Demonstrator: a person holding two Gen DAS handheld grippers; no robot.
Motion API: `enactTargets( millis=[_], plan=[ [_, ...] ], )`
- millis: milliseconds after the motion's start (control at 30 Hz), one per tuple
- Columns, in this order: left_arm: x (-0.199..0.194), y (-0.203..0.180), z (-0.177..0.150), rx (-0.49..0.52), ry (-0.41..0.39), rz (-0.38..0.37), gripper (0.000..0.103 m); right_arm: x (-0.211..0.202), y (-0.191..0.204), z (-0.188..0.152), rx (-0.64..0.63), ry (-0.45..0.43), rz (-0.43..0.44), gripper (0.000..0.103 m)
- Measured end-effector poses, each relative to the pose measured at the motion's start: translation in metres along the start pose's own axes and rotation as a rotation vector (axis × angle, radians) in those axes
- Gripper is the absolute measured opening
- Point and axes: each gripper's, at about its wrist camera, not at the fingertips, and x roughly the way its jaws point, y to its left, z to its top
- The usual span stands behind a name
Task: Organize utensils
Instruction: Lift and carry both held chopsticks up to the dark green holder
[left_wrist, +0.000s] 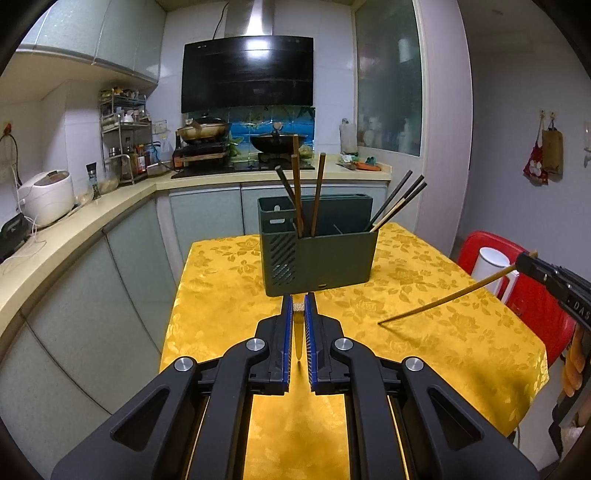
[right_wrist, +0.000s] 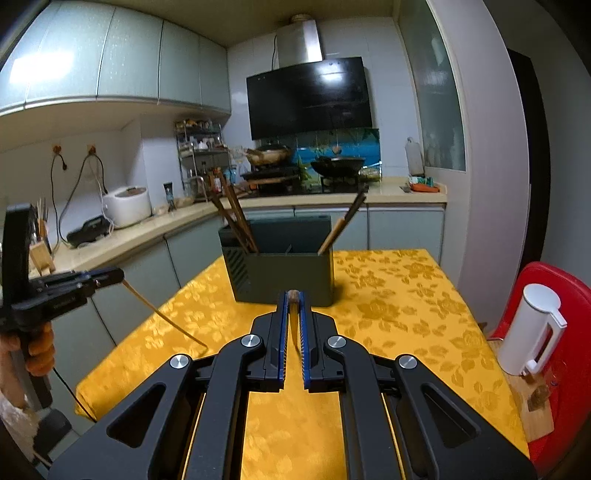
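A dark green utensil holder (left_wrist: 317, 251) stands on the yellow tablecloth (left_wrist: 229, 288), also in the right wrist view (right_wrist: 284, 277). Brown chopsticks (left_wrist: 297, 192) lean in its left compartment, dark ones (left_wrist: 399, 201) in its right. My left gripper (left_wrist: 299, 306) is shut on a light bamboo chopstick (left_wrist: 298, 332), short of the holder; from the right wrist view that gripper (right_wrist: 110, 277) holds the chopstick (right_wrist: 166, 317) slanting down to the cloth. My right gripper (right_wrist: 293, 299) is shut on another chopstick (right_wrist: 294, 321); in the left wrist view it (left_wrist: 528, 258) holds the stick (left_wrist: 443, 299) tip down.
A red chair (right_wrist: 554, 314) with a white kettle (right_wrist: 528, 332) stands right of the table. Kitchen counters (left_wrist: 92, 218) with a rice cooker (left_wrist: 46, 195), a stove with woks (left_wrist: 280, 142) and a range hood lie behind and left.
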Motion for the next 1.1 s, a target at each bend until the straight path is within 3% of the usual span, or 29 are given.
enactTargets(
  millis=[367,667,1100],
  plan=[
    [0.02,-0.002,0.025,0.009,0.034,-0.033,0.006,0.026,-0.008,0.04,0.005,0.027,0.034,0.007],
    [0.045,-0.007,0.069,0.034,0.079,-0.062,0.006,0.054,-0.022,0.077,0.016,0.049,0.031,0.007],
    [0.043,-0.042,0.157,0.124,-0.028,-0.085,0.006,0.068,-0.024,0.158,-0.025,-0.078,0.019,0.007]
  ],
)
